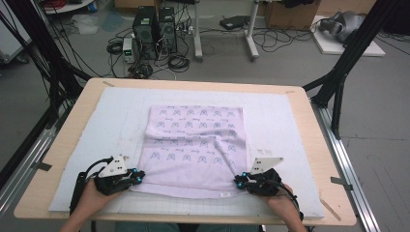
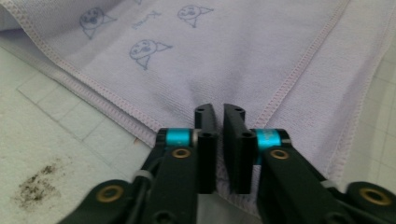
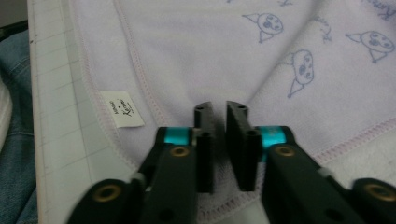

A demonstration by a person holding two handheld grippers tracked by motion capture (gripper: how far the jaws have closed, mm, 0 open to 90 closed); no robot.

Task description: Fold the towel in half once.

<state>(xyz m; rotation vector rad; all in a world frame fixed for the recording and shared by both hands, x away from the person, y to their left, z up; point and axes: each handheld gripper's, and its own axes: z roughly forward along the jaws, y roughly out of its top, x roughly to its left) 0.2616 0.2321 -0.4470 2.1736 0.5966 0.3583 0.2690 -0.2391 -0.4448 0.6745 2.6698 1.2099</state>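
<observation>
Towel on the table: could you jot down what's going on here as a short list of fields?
thing: lilac towel with small printed faces, folded, lying on a white mat
label: white tag at the towel's near hem
left gripper: at the near left corner, jaws nearly closed on a pinch of cloth
right gripper: at the near right corner, jaws nearly closed on a pinch of cloth
hands: one hand behind each gripper at the near table edge
mat: dark smudge near the left gripper
</observation>
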